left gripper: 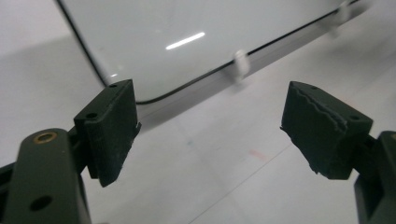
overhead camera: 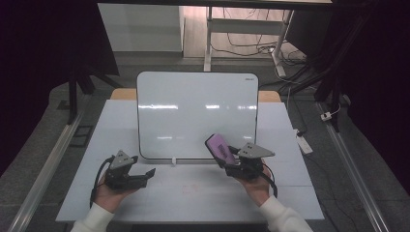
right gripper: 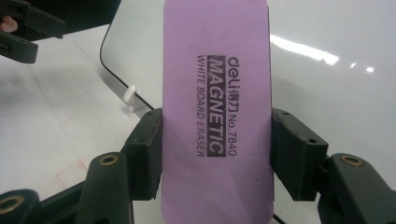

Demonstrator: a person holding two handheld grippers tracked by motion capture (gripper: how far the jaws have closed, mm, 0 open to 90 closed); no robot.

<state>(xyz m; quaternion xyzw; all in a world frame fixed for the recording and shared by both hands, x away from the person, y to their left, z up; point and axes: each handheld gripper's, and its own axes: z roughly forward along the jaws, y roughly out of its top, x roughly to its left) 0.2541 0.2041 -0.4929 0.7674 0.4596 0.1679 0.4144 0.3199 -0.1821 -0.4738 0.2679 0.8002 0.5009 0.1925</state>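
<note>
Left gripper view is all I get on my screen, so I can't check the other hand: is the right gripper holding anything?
Observer: Yes, the right gripper is shut on a purple eraser.
Operator: What sort of eraser?
Observer: Its label reads "magnetic white board eraser".
Operator: Where is it relative to the whiteboard?
Observer: In the high view it is over the lower right corner of the whiteboard.
</note>
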